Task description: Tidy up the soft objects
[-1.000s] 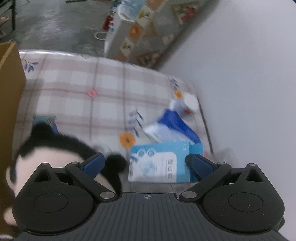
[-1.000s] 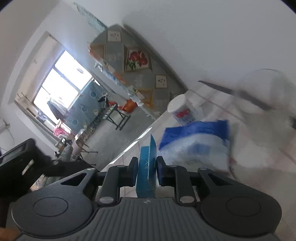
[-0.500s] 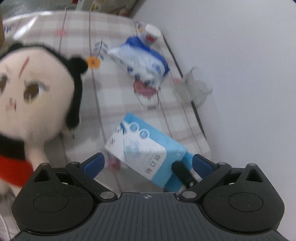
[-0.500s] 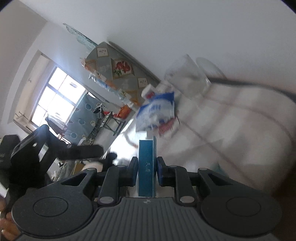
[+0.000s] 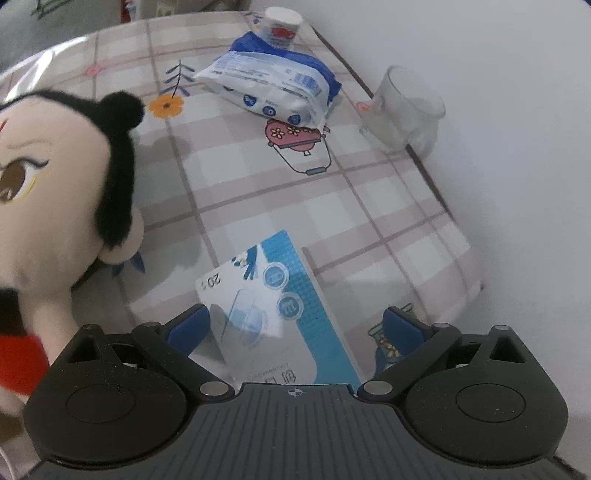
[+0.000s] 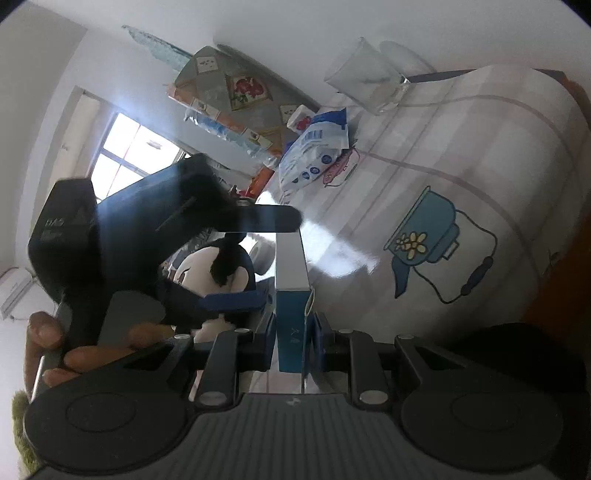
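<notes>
Right tongs clamp the blue box, its near end hidden; left tongs are closing around it, pads not touching.

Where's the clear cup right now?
In the left wrist view the clear cup lies tipped at the table's far right edge by the wall, right of the wipes pack.

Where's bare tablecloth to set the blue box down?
Bare checked cloth in the middle, bordered by the plush doll, the wipes pack, the clear cup and the blue box. The far end by the wipes pack and the white tub is crowded.
</notes>
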`<state>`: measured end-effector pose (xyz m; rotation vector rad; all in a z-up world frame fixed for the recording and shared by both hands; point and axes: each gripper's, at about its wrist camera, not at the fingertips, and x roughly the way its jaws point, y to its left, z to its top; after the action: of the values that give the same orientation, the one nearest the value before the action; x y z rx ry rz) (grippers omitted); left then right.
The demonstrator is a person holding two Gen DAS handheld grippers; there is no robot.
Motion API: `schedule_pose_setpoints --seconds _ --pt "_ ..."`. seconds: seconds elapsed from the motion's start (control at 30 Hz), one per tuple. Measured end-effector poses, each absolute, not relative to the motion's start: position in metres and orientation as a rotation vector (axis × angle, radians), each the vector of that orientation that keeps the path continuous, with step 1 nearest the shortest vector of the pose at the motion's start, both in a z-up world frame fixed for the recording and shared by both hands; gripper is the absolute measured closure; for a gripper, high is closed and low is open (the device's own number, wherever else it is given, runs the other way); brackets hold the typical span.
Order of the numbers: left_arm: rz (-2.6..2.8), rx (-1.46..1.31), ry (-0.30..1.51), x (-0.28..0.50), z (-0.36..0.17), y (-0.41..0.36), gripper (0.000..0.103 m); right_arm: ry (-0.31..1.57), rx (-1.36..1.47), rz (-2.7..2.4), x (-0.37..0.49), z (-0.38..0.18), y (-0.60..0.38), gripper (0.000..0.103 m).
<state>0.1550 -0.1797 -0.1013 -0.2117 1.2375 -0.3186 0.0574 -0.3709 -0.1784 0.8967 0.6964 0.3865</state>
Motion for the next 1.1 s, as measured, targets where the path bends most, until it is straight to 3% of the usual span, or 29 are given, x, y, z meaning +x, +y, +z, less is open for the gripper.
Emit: schedule_pose_setpoints --seconds 0.2,0.5,0.77,1.1 --pt "-0.285 -0.145 1.228 0.155 -0.108 -0.183 0.023 0.692 0.897 0.385 0.054 -0.18 -0.371 0.087" --pt "-0.274 -0.212 1.22 0.154 -0.109 -0.173 0.023 0.694 0.932 0.411 0.052 -0.185 -0.373 0.086" --pt "-0.263 -0.413 1.307 0.155 -0.126 -0.154 0.024 0.696 1.125 0.501 0.052 -0.197 -0.38 0.087" --pt "-0.247 -0.412 1.27 0.148 -0.125 -0.151 0.028 0.697 1.06 0.49 0.05 -0.188 -0.382 0.085"
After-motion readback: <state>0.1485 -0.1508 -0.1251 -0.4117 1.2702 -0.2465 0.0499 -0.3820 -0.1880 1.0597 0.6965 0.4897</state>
